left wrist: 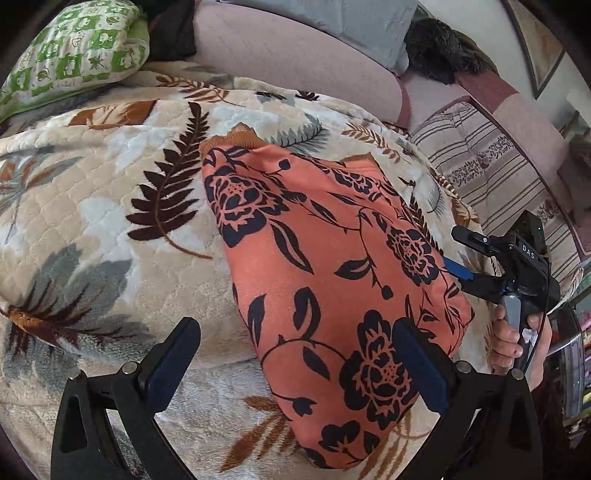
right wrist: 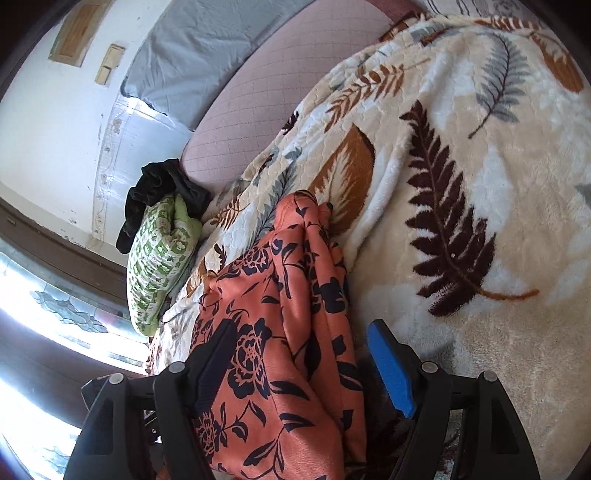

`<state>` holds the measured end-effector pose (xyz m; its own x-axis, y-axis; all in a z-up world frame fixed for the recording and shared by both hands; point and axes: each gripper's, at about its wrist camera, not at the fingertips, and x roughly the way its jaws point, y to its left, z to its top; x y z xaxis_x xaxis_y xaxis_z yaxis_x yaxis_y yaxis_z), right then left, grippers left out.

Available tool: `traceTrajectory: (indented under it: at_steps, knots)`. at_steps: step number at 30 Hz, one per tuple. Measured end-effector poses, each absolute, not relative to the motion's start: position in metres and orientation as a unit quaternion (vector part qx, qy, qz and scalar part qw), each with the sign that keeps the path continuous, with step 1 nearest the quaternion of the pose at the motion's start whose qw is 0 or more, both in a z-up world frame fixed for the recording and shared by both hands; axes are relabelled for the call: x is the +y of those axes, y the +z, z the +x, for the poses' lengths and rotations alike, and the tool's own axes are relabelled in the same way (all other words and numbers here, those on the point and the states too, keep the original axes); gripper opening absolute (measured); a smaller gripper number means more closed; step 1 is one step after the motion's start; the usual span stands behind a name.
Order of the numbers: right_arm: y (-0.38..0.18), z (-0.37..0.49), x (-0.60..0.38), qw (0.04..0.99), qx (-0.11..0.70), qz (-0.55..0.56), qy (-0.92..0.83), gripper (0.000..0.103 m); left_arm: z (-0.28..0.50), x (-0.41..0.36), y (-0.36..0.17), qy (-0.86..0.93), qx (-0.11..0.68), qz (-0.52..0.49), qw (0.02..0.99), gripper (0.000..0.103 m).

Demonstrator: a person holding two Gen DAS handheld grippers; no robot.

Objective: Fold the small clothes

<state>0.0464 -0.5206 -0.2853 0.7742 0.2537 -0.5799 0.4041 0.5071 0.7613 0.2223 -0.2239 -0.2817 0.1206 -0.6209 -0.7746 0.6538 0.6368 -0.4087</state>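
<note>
An orange garment [left wrist: 332, 258] with a dark flower print lies folded on a cream blanket [left wrist: 92, 192] patterned with leaves. In the left wrist view my left gripper [left wrist: 295, 326] stands wide open low over the garment's near end, its right finger [left wrist: 421, 365] over the cloth and its left finger over the blanket. My right gripper [left wrist: 452, 247], held by a hand [left wrist: 509, 336], sits at the garment's right edge. In the right wrist view the garment [right wrist: 295, 332] lies bunched between the jaws of my right gripper [right wrist: 303, 328], which stand open, the blue pad [right wrist: 391, 369] clear of the cloth.
A green-and-white pillow [left wrist: 81, 48] [right wrist: 159, 254] lies at the blanket's far corner beside a black cloth [right wrist: 162, 192]. Behind are a pink quilted cushion [left wrist: 295, 62] and a grey pillow [left wrist: 351, 18]. A striped cloth [left wrist: 498, 173] lies to the right.
</note>
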Motion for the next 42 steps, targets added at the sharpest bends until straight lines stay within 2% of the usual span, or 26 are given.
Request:
traceTrajectory:
  at_steps: [14,27,30,33,35,37,42]
  knots:
    - [-0.32,0.086,-0.519,0.768,0.381,0.515,0.026,0.076,0.227,-0.236,-0.301,-0.458,0.536,-0.007,0.71,0.103]
    - [-0.316,0.11,-0.486,0.78,0.387,0.488,0.062,0.078,0.232,-0.247,-0.304,-0.467,0.543,-0.049,0.696,0.103]
    - [-0.312,0.113,-0.478,0.788,0.391,0.473,0.053,0.075,0.232,-0.243,-0.303,-0.468,0.539,-0.059,0.698,0.103]
    - [-0.309,0.114,-0.47,0.796,0.397,0.455,0.041,0.063,0.232,-0.239,-0.301,-0.464,0.533,-0.065,0.705,0.096]
    - [-0.305,0.114,-0.467,0.8,0.398,0.447,0.033,0.058,0.232,-0.236,-0.298,-0.462,0.527,-0.069,0.71,0.089]
    - [-0.297,0.112,-0.463,0.812,0.393,0.43,0.024,0.048,0.231,-0.234,-0.294,-0.461,0.519,-0.068,0.717,0.081]
    - [-0.271,0.111,-0.447,0.845,0.376,0.38,0.009,0.045,0.23,-0.226,-0.285,-0.453,0.506,-0.068,0.731,0.07]
